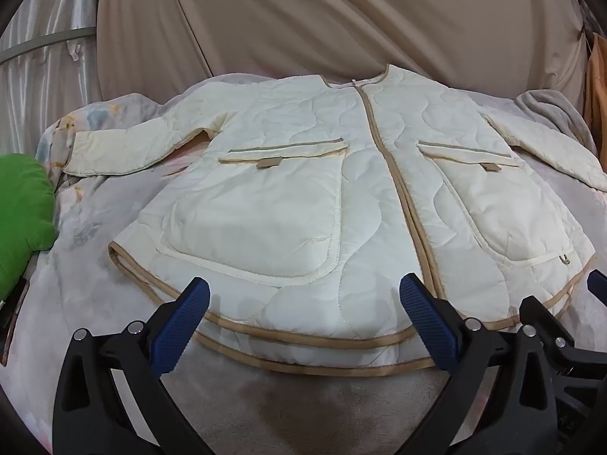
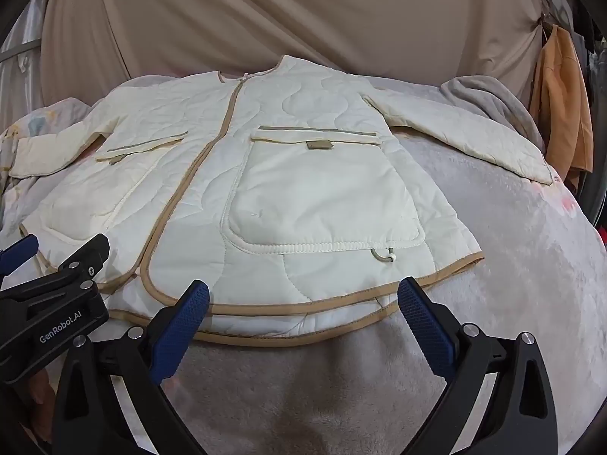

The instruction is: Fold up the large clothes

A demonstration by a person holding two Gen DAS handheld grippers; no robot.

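A cream quilted jacket (image 1: 303, 197) with tan trim lies flat, front up, on a bed, collar away from me, both sleeves spread out sideways. It also shows in the right wrist view (image 2: 303, 189). My left gripper (image 1: 303, 303) is open and empty, hovering just above the jacket's hem left of the zipper line. My right gripper (image 2: 303, 303) is open and empty above the hem on the jacket's right half. The left gripper's body (image 2: 53, 295) shows at the left edge of the right wrist view. The right gripper's body (image 1: 561, 333) shows at the right edge of the left wrist view.
The bed has a pale pinkish-grey blanket (image 2: 512, 265). A green cushion (image 1: 22, 212) lies at the bed's left edge. A grey blanket (image 2: 489, 98) is bunched at the far right. A beige curtain (image 1: 322, 15) hangs behind. Orange cloth (image 2: 561, 102) hangs at the right.
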